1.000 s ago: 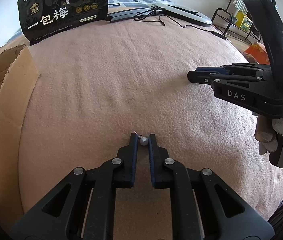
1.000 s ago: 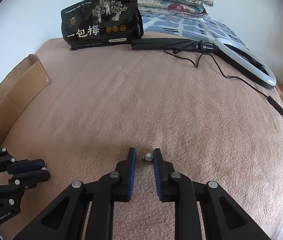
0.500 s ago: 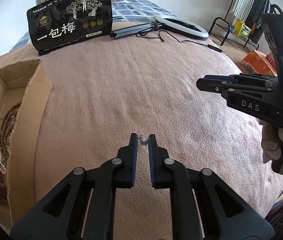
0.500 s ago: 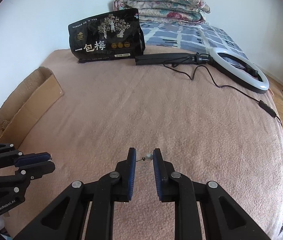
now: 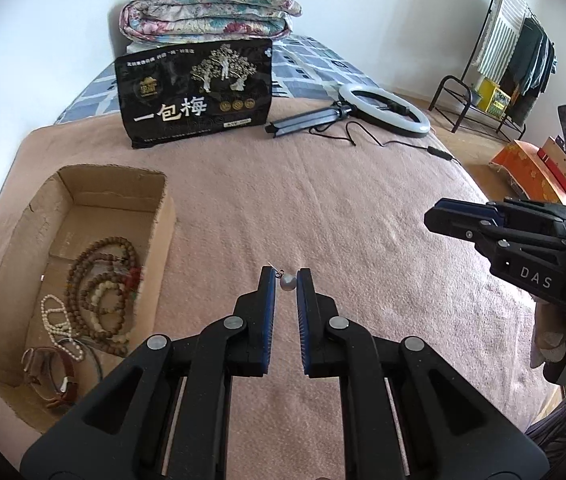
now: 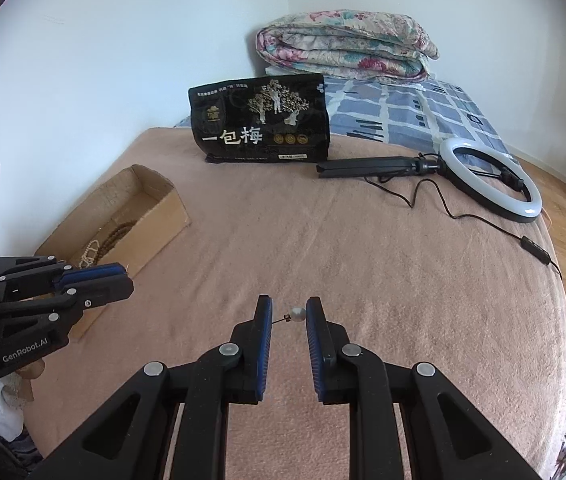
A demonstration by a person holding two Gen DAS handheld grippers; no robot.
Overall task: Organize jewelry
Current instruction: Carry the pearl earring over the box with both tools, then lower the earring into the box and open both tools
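My left gripper [image 5: 285, 280] is shut on a small pearl earring [image 5: 288, 282], pinched at the fingertips above the pink blanket [image 5: 323, 200]. My right gripper [image 6: 289, 312] is shut on a second pearl earring [image 6: 297, 313]; its thin post reaches the left finger. An open cardboard box [image 5: 163, 216] lies to the left and holds brown bead strands [image 5: 99, 280], a white bead strand [image 5: 53, 312] and a brown strap watch [image 5: 51, 376]. The right gripper [image 5: 435, 216] shows at the right edge of the left wrist view. The left gripper [image 6: 123, 276] hangs beside the box [image 6: 163, 216] in the right wrist view.
At the far side of the blanket stands a black snack bag [image 5: 199, 96]. A ring light [image 6: 491, 176] with its folded stand and trailing cable [image 6: 483, 224] lies to its right. A folded floral quilt [image 6: 347, 44] sits behind, and a clothes rack [image 5: 515, 52] stands off the bed.
Both grippers have risen from the blanket, each keeping its pearl earring. The view has tilted up, so the box's inside and the far wall now show.
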